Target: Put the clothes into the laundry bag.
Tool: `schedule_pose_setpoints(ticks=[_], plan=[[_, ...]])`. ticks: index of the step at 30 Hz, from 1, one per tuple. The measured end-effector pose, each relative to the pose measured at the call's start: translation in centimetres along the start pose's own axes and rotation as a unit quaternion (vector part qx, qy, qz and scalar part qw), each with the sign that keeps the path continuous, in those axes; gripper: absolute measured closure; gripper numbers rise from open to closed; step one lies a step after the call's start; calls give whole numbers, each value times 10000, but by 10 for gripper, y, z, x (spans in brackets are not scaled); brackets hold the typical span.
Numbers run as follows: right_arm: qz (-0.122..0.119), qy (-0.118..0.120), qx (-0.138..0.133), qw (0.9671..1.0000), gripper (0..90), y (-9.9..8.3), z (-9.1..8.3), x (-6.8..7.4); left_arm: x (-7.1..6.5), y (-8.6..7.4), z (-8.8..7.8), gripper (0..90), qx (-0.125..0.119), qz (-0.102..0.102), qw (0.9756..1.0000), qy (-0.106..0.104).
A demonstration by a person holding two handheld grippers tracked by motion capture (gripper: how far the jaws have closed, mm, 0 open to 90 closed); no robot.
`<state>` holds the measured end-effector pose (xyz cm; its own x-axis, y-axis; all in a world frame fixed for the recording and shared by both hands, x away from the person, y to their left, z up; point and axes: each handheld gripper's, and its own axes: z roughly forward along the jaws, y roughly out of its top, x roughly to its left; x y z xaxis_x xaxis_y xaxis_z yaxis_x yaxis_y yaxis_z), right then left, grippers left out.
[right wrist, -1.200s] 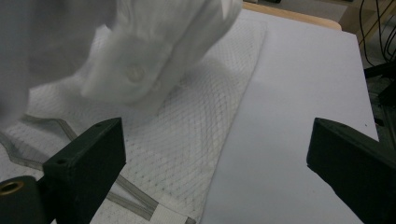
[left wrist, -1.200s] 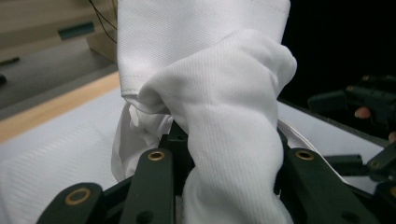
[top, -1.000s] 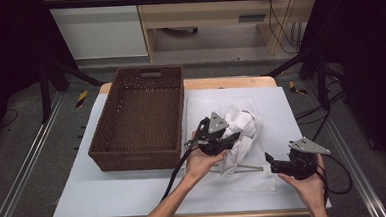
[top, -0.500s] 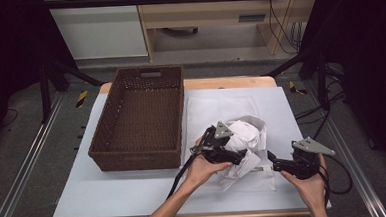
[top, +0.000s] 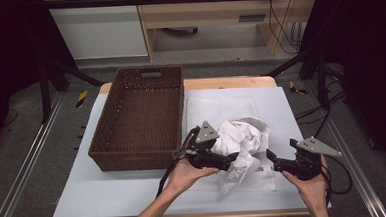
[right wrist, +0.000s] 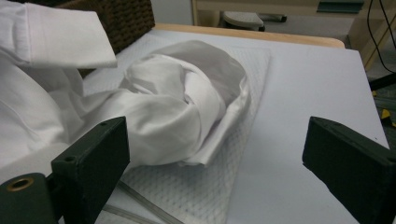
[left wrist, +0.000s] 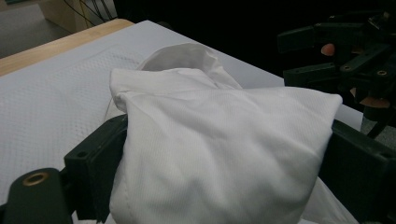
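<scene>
white cloth (top: 243,143): crumpled cotton-like heap, folds hiding its edges and true outline; no clear long axis. lies on a white mesh sheet (top: 216,107) on the counter (top: 110,193), right of the brown wicker basket (top: 136,121).
left tongs (top: 229,160): jaws have just been opening, a fold of cloth between them, pads' contact hidden by it.
right tongs (top: 269,154): jaws spread apart, nothing between, just beside the heap.
</scene>
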<state>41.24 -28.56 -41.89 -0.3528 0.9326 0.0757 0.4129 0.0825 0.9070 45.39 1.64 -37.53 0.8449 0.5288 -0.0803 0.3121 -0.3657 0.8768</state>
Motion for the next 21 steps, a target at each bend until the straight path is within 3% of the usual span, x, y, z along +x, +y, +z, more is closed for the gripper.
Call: schedule_pose_setpoints(ticks=[4,6,9,12,16,18,19,21], plan=[[-9,331,-170,9993,126,5,0,12,-3,-7,7,110,272,165,9995,45],[-63,461,-154,9988,161,5,3,20,-1,-13,13,124,338,143,9993,-8],[-220,849,18,9961,265,0,17,34,0,-22,22,159,418,138,9990,-46],[-407,973,170,9943,417,-7,33,48,0,-32,27,186,537,202,9983,-30],[-410,738,403,9956,687,-19,55,47,1,-44,31,267,555,250,9981,-48],[-312,620,571,9960,752,-24,62,41,0,-47,32,314,359,305,9988,-160],[-236,625,652,9956,771,-28,66,37,-1,-47,30,316,322,326,9989,-104],[-219,565,811,9949,800,-34,73,33,-2,-42,26,344,430,287,9987,-46]])
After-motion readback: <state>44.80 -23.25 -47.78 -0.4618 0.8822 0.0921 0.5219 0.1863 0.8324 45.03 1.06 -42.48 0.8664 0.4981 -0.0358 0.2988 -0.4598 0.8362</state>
